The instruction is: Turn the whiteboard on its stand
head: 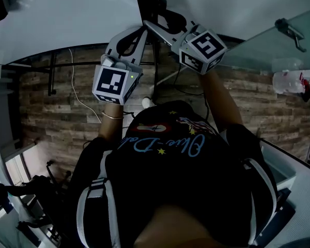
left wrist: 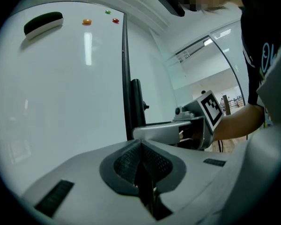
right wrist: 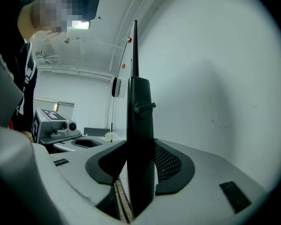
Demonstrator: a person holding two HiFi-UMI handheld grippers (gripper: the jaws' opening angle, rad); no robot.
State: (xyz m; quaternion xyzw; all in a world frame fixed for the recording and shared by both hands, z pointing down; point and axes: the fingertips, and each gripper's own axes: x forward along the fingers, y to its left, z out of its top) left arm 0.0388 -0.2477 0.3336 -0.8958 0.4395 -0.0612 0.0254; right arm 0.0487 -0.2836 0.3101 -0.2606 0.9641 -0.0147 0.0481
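Your right hand-held gripper (right wrist: 139,172) is clamped on the black upright (right wrist: 139,107) at the whiteboard (left wrist: 61,88) edge. Your left hand-held gripper (left wrist: 141,161) has its jaws together on nothing, and the whiteboard stands just ahead, to its left.

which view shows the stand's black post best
Right gripper view: the black post fills the centre, clamped in the right gripper. Left gripper view shows it farther off; head view shows only a dark strip.
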